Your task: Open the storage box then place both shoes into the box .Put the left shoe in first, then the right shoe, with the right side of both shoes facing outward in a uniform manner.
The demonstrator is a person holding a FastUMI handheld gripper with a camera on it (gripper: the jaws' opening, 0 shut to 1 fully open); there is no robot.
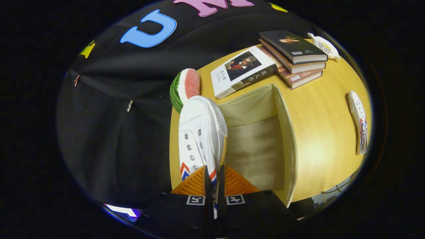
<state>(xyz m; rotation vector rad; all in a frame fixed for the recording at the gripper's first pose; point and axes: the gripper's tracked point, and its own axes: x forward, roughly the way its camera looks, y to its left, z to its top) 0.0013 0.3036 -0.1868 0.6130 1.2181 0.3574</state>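
Wooden tabletop [318, 132] filled the gripper view, backed by the booth's black cloth wall. Both fingers of the gripper [214, 172] were pinched on the rim of a white shoe [199, 132], held above the near wall of the open cream storage box [259, 142]. A second white shoe [360, 122] lay on the table well apart, past the box. Beyond the box sat a watermelon slice toy [184, 88], a white book [244, 71] and a stack of books [294, 58].

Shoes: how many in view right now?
2. One shoe is pinched in the tongs at the open storage box; the other shoe lies on the table beyond the box.
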